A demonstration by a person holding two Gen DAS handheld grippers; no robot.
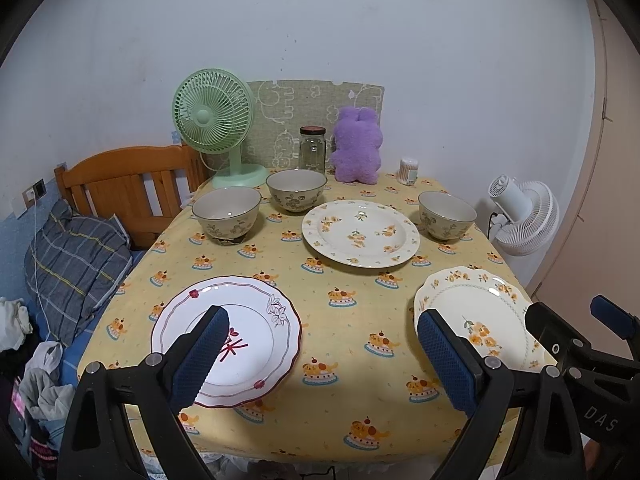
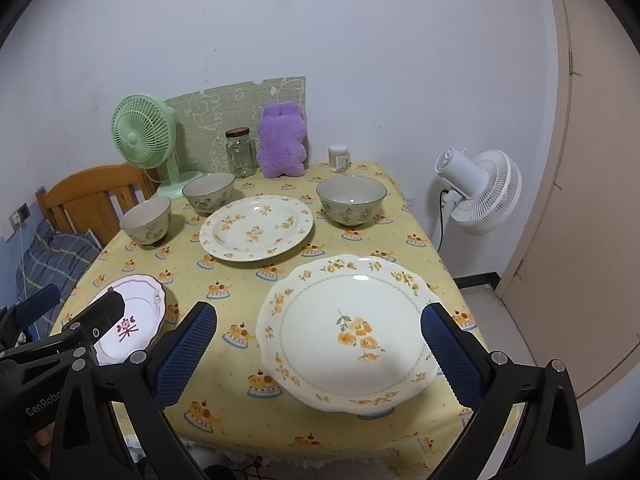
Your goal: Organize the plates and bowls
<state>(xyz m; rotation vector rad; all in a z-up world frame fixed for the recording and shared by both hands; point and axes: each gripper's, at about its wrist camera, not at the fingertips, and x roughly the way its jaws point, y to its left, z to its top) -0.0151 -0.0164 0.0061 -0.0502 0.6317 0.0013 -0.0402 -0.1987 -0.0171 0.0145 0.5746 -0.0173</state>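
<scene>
Three plates and three bowls sit on a yellow tablecloth. A red-trimmed white plate lies front left, a scalloped yellow-flower plate front right, and a round flowered plate mid table. Bowls stand at back left, back centre and back right. My left gripper is open and empty above the front of the table, its left finger over the red-trimmed plate. My right gripper is open and empty, its fingers standing either side of the scalloped plate.
A green fan, glass jar, purple plush and cotton-swab tub line the back edge. A wooden bed headboard and pillow are left of the table. A white floor fan stands at right.
</scene>
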